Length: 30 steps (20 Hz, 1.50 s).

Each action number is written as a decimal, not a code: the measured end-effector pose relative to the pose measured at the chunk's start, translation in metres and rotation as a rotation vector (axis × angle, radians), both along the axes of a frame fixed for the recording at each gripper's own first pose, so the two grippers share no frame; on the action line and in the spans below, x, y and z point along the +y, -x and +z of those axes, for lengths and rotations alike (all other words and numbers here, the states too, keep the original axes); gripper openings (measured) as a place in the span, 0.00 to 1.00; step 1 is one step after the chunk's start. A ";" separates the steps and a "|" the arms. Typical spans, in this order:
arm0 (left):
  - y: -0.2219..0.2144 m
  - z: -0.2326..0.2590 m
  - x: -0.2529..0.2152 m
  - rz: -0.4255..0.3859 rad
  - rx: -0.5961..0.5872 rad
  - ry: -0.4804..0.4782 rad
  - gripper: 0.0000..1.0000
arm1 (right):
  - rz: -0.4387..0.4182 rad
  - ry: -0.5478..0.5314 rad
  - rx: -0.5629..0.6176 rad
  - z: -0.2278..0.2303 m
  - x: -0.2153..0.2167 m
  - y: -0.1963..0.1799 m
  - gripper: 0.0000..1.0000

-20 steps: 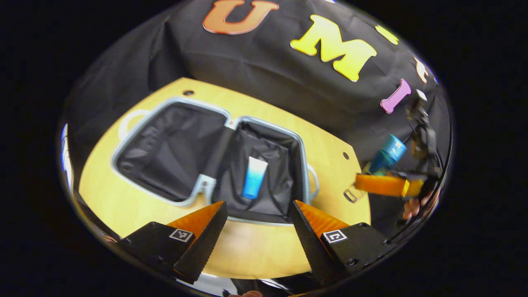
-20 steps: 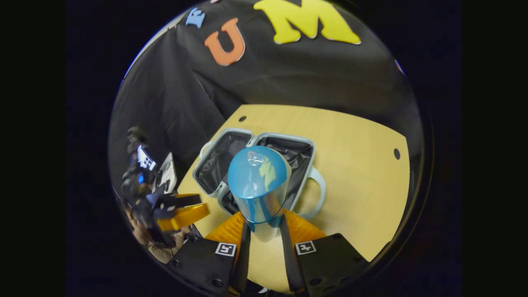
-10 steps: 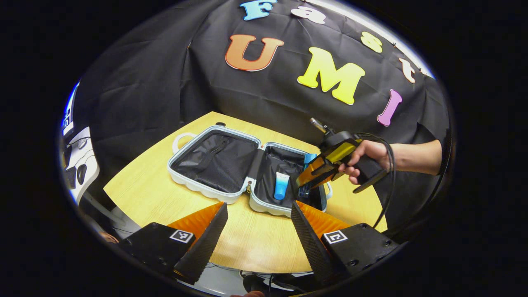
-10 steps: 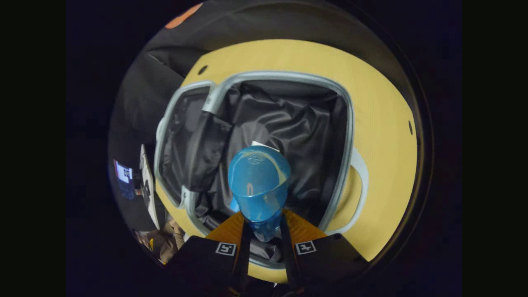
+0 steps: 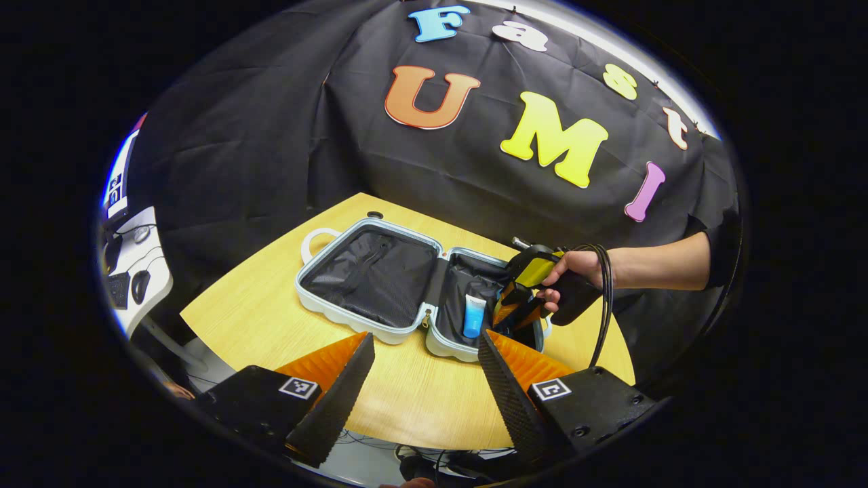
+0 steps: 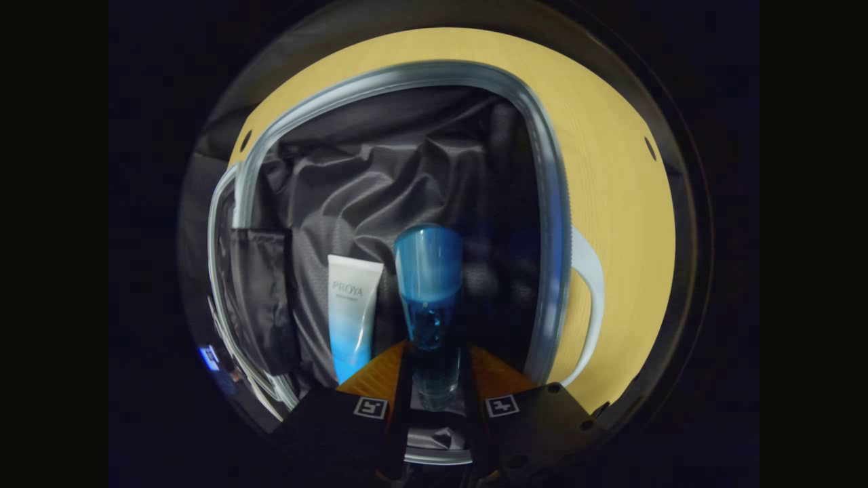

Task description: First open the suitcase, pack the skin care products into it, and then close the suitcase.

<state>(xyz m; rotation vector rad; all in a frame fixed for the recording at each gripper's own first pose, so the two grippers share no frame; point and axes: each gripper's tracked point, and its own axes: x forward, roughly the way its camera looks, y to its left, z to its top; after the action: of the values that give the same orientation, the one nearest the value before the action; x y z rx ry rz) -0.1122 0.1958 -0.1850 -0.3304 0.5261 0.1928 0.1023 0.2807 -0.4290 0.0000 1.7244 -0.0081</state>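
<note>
- Suitcase (image 5: 380,278) lies open on the surface (image 5: 271,318); opening step done.
- Tube (image 6: 352,308) already lies in the right-hand half, on the dark lining.
- Right tongs (image 6: 434,379) clamped on the blue bottle (image 6: 428,285), held low inside that half, just beside the tube; release appears imminent; closing remains.
- Left tongs (image 5: 424,369) apart, empty, held back above the near edge.
- Surface: pale wood, rounded; black cloth wall (image 5: 271,135) behind; a side desk (image 5: 135,271) at left.

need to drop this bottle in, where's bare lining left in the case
Free: the whole left half of the suitcase, and lining right of the bottle up to the rim. Crowded: the tube lies just left of the bottle, held by the right gripper.
</note>
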 end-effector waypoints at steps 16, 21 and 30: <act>-0.036 0.005 0.069 -0.017 -0.025 -0.048 0.98 | 0.018 -0.129 -0.056 0.075 -0.011 0.047 0.70; -0.096 -0.007 0.157 -0.025 -0.073 -0.024 0.98 | 0.211 -0.133 -0.404 0.145 -0.084 0.047 0.70; -0.200 -0.131 0.282 -0.004 0.256 -0.096 0.99 | 0.194 -0.044 -0.760 0.214 -0.186 0.076 0.71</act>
<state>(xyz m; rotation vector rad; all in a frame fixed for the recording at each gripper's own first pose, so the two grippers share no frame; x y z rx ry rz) 0.0877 0.4781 -0.3164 -0.2115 0.7671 0.2575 0.0262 0.0951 -0.2146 -0.1177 0.9586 0.1552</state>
